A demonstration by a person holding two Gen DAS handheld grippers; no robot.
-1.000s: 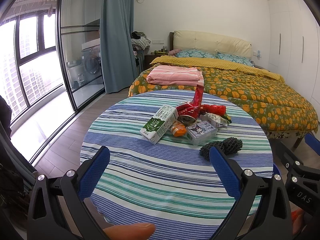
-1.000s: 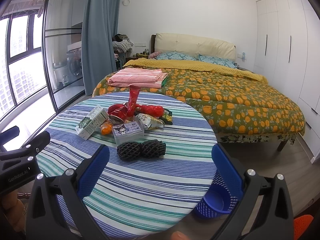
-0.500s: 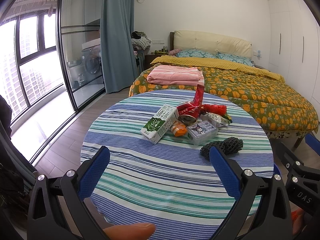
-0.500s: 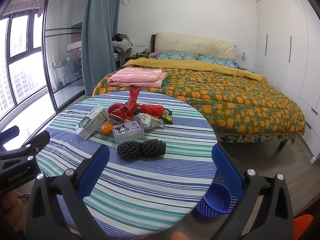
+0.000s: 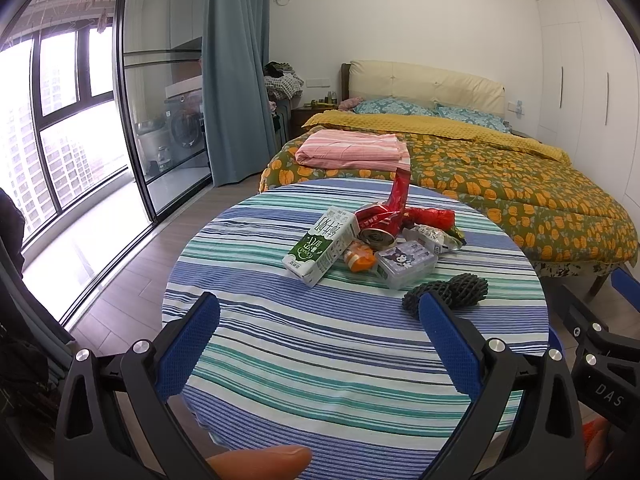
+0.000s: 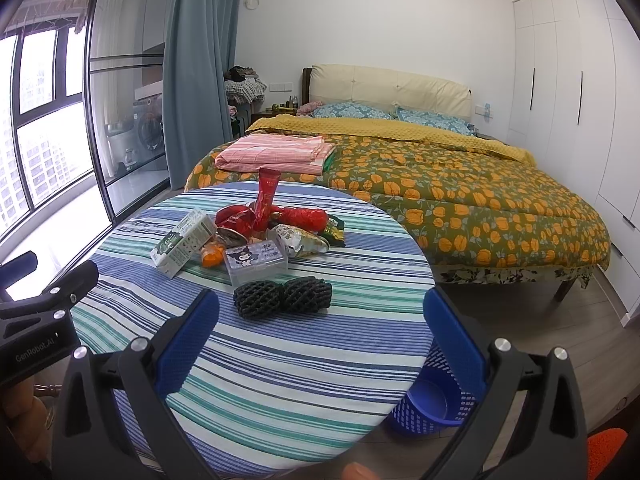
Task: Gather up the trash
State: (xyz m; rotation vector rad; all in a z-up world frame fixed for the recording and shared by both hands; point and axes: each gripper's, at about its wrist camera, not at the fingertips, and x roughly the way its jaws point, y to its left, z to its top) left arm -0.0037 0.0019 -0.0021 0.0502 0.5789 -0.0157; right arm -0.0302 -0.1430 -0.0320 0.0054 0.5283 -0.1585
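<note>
Nothing is collected yet, by my reading: all the trash lies in a loose heap at centre frame on the round striped table [image 6: 256, 360], and both claws hang back over its near edge. The left gripper [image 5: 320, 344] is spread wide and empty; the right gripper [image 6: 320, 340] is likewise released, holding nothing.

The heap: a green-and-white milk carton [image 5: 322, 245] on its left side, a crushed red can [image 5: 376, 226], a red wrapper [image 5: 430, 216] behind, a small clear box [image 5: 406, 260], an orange scrap [image 5: 358, 258] and a crinkled snack packet [image 6: 298, 240]. Nearest the claws, apart from the pile, lie two black foam nets [image 6: 282, 296] touching each other.

The blue bin [image 6: 432, 404] stands on the floor at lower right of the right view, just beside the table rim (partly hidden by it).

The next move likely calls for the right claw to reach forward, close on the nets, then swing right past the rim. Bare cloth ahead leaves free room; the bed [image 6: 460, 184] is well beyond
</note>
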